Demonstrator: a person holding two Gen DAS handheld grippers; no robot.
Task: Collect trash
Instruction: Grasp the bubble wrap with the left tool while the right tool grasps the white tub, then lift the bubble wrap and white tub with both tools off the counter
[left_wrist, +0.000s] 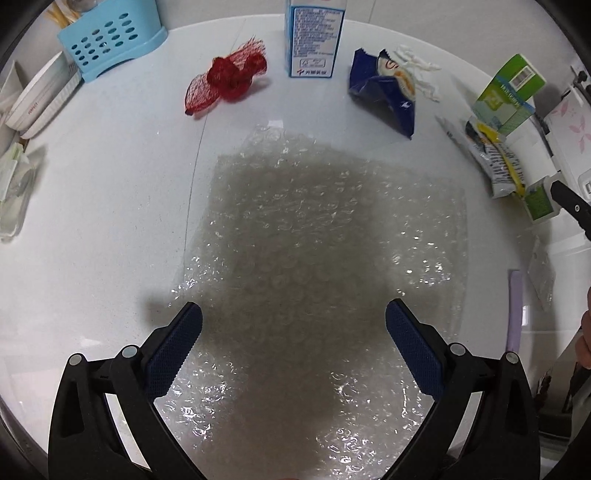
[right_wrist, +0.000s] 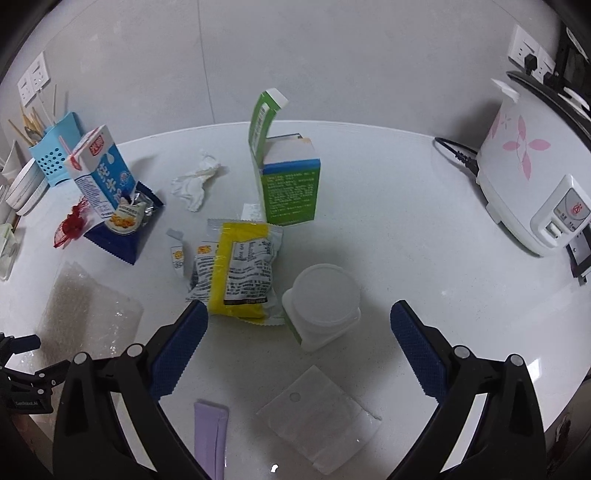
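My left gripper (left_wrist: 293, 314) hovers open over a clear bubble-wrap sheet (left_wrist: 314, 229) that lies flat on the white counter. Beyond it lie a red mesh net (left_wrist: 225, 83), a blue milk carton (left_wrist: 314, 37) and a dark blue snack bag (left_wrist: 384, 92). My right gripper (right_wrist: 299, 314) stands open just short of a tipped white plastic cup (right_wrist: 323, 295) and a yellow snack wrapper (right_wrist: 240, 273). An opened green carton (right_wrist: 288, 177) stands behind them. A lilac strip (right_wrist: 210, 435) and a clear flat packet (right_wrist: 317, 413) lie between the right fingers, close to the camera.
A crumpled white tissue (right_wrist: 195, 181) lies mid-counter. A blue utensil holder (left_wrist: 110, 40) and white dishes (left_wrist: 40, 99) sit at the far left. A white rice cooker (right_wrist: 532, 184) with its cord stands at the right. The counter edge (right_wrist: 569, 384) curves close by on the right.
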